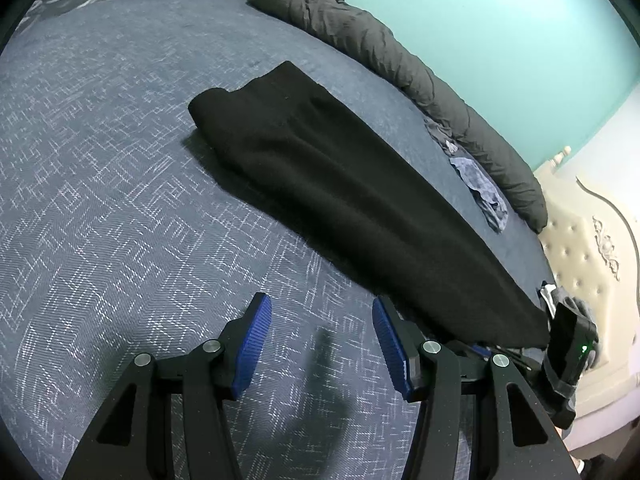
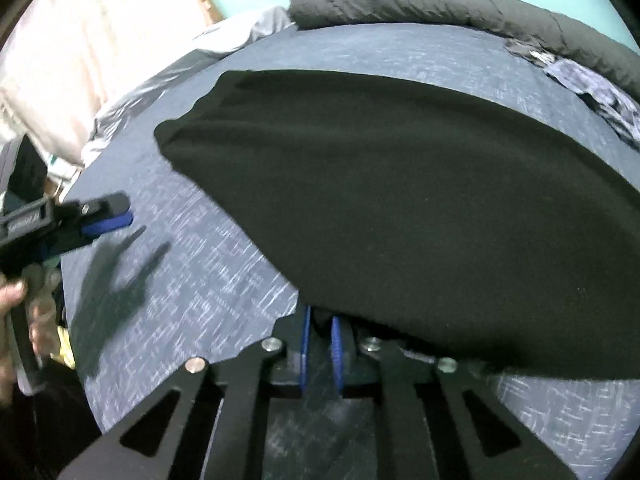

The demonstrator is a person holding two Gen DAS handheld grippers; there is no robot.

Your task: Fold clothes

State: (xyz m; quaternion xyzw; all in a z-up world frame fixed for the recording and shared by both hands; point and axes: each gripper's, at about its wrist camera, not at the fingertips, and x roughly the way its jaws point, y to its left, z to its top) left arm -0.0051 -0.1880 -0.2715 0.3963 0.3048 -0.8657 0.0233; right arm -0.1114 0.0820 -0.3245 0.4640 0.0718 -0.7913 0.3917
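A long black garment (image 1: 340, 184) lies folded lengthwise on the blue patterned bed cover (image 1: 100, 200). My left gripper (image 1: 320, 312) hovers open over bare cover just left of the garment's near end, with nothing between its blue pads. In the right wrist view it shows at the left edge (image 2: 110, 216). My right gripper (image 2: 320, 320) is shut on the near edge of the black garment (image 2: 400, 200), with dark cloth pinched between its blue pads. Its black housing (image 1: 568, 340) sits at the garment's near right corner.
A rolled grey duvet (image 1: 400, 60) runs along the bed's far edge beside a teal wall. A small blue-grey patterned cloth (image 1: 484, 196) lies next to it. A cream tufted headboard (image 1: 580, 264) stands at the right. A person's hand (image 2: 16, 296) holds the left gripper.
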